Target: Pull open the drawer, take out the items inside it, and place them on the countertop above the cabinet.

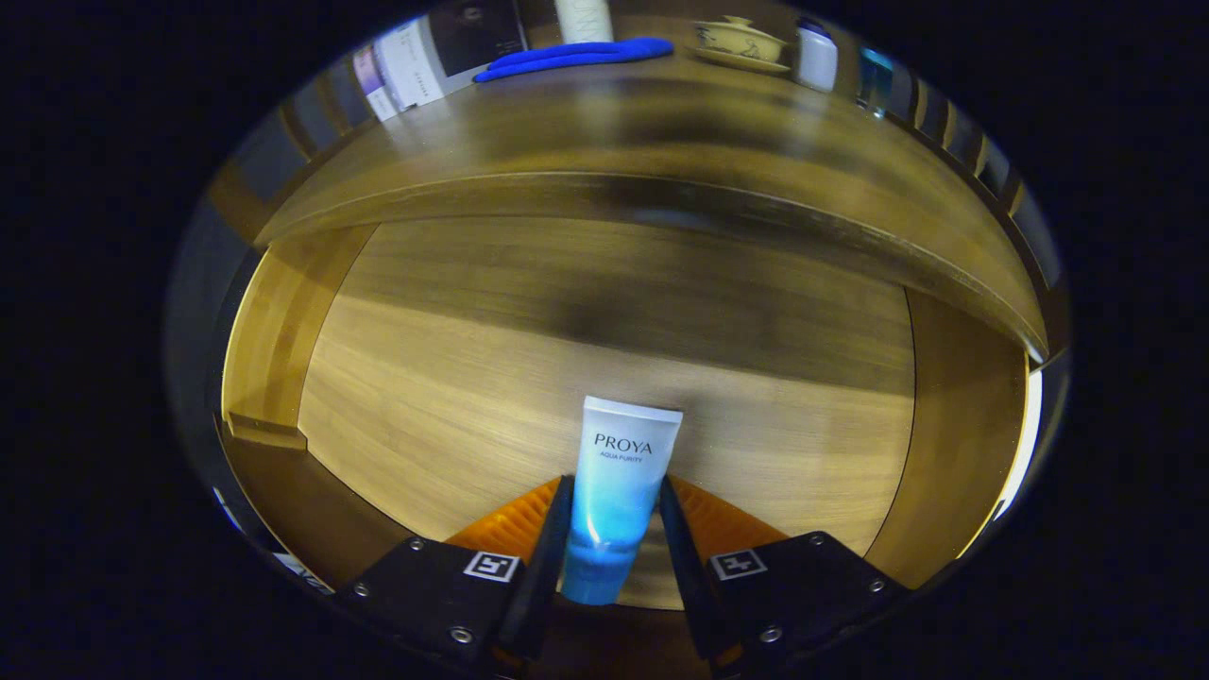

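A white-to-blue cosmetic tube point(619, 472) stands between my two fingers, its flat crimped end pointing away from me and its blue cap end down near my palm. My gripper point(616, 501) is shut on the tube, a finger pressing each side. Below and beyond the tube lies the open drawer's bare wooden floor point(453, 397), framed by its left wall point(274, 321) and right wall point(963, 425). Beyond the drawer, the cabinet's wooden countertop point(614, 123) curves across above it.
A flat blue object point(576, 55) lies on the countertop near its back. Beside it stand a lidded teacup on a saucer point(739, 42), a white jar point(817, 59), a pale bottle point(584, 19) and some booklets point(416, 61).
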The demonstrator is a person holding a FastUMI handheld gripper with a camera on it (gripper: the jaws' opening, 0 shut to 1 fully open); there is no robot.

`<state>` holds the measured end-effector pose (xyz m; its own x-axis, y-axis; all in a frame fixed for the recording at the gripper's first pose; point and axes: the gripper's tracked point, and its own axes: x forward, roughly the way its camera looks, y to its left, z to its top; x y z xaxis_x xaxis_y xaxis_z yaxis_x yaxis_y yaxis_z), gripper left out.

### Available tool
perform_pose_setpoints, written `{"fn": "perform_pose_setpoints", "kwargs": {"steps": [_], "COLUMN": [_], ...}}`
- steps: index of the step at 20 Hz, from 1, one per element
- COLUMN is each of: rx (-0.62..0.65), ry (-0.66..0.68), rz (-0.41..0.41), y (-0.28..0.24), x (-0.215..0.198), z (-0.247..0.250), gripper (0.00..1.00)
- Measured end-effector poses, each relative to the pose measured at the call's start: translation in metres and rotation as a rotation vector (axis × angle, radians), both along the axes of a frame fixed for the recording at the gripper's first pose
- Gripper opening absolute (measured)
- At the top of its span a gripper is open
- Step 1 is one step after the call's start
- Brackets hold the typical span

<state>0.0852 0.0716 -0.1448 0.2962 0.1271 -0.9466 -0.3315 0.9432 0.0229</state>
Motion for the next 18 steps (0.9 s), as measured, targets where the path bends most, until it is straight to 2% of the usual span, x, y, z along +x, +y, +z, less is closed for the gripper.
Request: {"fn": "perform_pose_setpoints", "kwargs": {"steps": [5, 10, 14, 18], "rx": [-0.018, 0.038, 0.043, 0.059], "ry": [-0.115, -0.246, -0.436, -0.548], "rz": [0.070, 0.096, 0.129, 0.148], "y": [0.005, 0.016, 0.023, 0.027], "x": [0.011, 0.009, 0.012, 0.010], "z": [0.009, 0.028, 0.055, 0.078], "gripper": [0.47, 0.45, 0.45, 0.45]}}
